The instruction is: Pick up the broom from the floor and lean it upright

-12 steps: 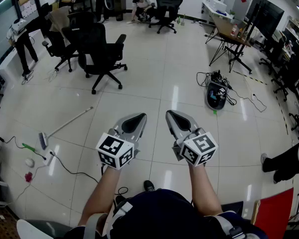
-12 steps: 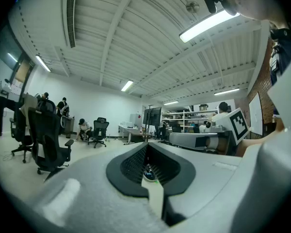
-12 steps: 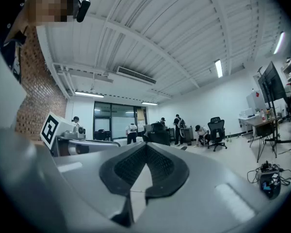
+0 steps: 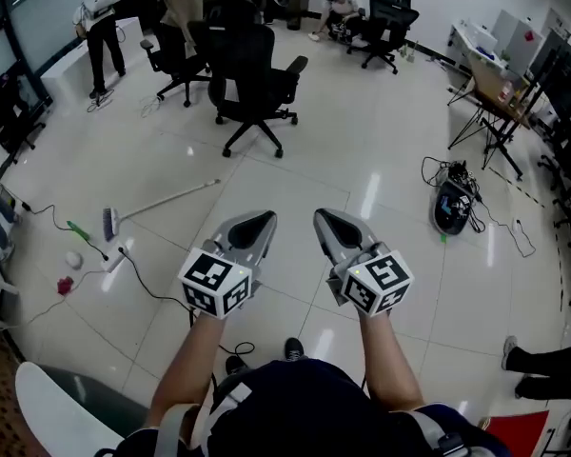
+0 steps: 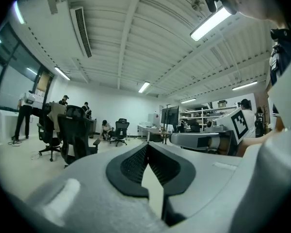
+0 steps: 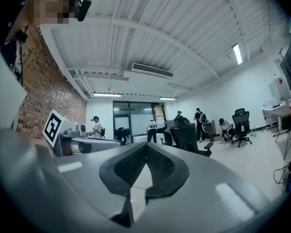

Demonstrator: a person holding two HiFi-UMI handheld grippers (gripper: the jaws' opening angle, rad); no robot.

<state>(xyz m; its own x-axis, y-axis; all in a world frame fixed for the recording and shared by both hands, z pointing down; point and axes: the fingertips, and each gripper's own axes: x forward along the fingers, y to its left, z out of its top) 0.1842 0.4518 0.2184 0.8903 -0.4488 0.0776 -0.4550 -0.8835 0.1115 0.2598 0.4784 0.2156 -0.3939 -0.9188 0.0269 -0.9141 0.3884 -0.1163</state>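
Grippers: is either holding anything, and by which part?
Nothing is held. The left gripper and right gripper are both shut and empty; the broom lies on the floor.

We have the broom (image 4: 167,200) on the floor, left of our left gripper (image 4: 255,221). An office chair (image 4: 252,74) stands beyond it. Our right gripper (image 4: 329,221) is just beside the left, and a cabled bag (image 4: 452,208) lies further right.
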